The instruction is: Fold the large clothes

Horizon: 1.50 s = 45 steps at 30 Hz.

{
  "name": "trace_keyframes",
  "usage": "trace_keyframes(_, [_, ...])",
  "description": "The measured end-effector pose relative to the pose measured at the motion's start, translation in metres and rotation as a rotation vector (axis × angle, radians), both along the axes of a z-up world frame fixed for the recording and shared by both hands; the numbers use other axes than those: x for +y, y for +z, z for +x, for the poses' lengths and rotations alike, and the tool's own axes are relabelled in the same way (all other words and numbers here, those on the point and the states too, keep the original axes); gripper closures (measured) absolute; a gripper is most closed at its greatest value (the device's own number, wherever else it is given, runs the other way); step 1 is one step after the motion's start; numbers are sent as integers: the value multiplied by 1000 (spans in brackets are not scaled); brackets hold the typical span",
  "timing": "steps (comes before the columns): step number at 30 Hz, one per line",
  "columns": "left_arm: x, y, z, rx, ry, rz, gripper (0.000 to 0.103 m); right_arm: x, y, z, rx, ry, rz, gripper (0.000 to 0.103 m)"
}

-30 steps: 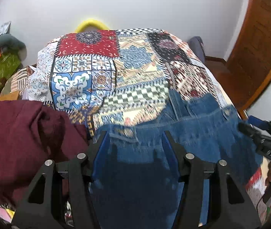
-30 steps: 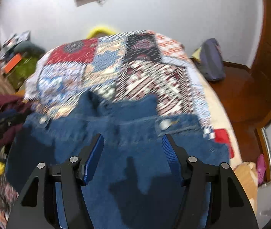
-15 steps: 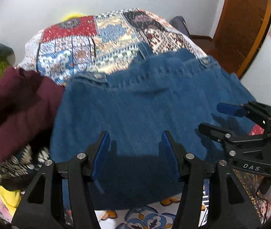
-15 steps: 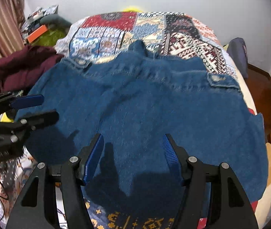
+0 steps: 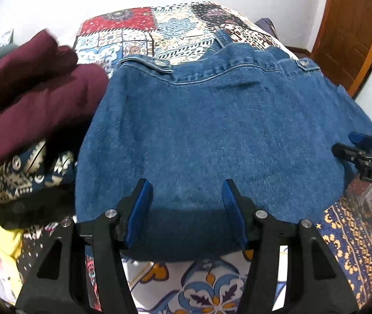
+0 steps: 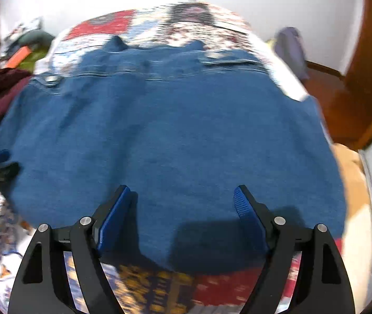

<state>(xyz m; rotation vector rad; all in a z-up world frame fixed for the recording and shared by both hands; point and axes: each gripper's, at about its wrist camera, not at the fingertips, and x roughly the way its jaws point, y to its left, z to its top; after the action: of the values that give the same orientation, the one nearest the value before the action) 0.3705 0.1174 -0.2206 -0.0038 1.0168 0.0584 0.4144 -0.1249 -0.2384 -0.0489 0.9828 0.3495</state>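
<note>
Denim jacket [image 5: 220, 136]: lay flat on bed [image 5: 201, 287], straight ahead of both grippers, collar farthest.
Long axis: ran away from grippers.
Left gripper [image 5: 186, 204]: wide, empty, over near hem.
Right gripper [image 6: 180, 209]: wide, empty, equally near hem.

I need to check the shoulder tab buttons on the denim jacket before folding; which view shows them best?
Left wrist view: it is sharp, and both tab buttons on the denim jacket read clearly. The right wrist view is motion-blurred; its buttons are only smears.
</note>
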Motion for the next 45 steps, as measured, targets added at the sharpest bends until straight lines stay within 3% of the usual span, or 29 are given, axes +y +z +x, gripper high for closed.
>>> trace_keyframes(3, [7,6,-7,-10,32,-25,46,-11,5,-8,-6,20,25,25])
trace_keyframes(10, [28,14,-26,-8,160,-18,46,-23,13,-22,-70,-39,-111,25])
trace_keyframes(16, [55,7,-47,28,280,-77,36,-43,21,-28,-23,-87,-62,25])
trace_keyframes(23, [64,1,-62,61,324,-258,36,-44,39,-40,-22,-99,3,25])
trace_keyframes(28, [55,-10,-60,74,285,-489,36,-43,44,-44,-25,-98,48,25])
trace_keyframes(31, [59,-26,-52,96,320,-594,36,-40,42,-43,-14,-99,60,25])
trace_keyframes(39, [80,-39,-36,-27,420,-731,36,-34,28,-35,32,-107,76,25])
trace_keyframes(45, [86,-43,-13,-59,484,-702,38,-25,19,-32,72,-111,86,25])
